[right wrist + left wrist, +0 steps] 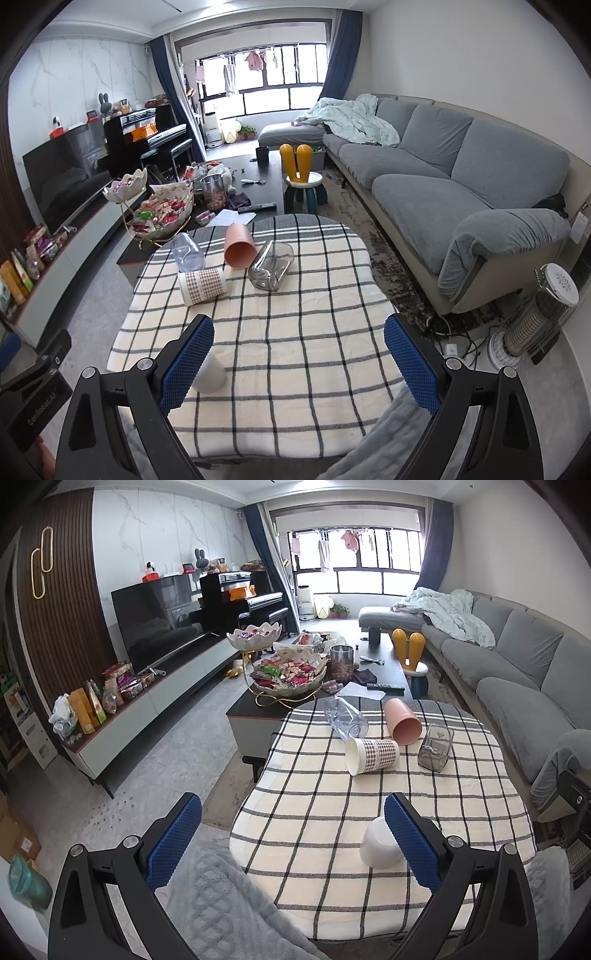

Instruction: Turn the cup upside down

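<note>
Lying on their sides at the far end of the checked tabletop (332,812): patterned paper cup (373,755), pink cup (400,720), clear blue-tinted cup (345,716) & a smoky clear container (436,746), all close together. White cup (380,843) sits apart near the front edge, upside down, partly behind the right-hand finger of the left tongs (293,840). Left tongs spread wide, nothing held. Right tongs (299,363) also spread wide, empty; white cup shows just beside their left finger. Grey sofa (461,173) along the right wall.
</note>
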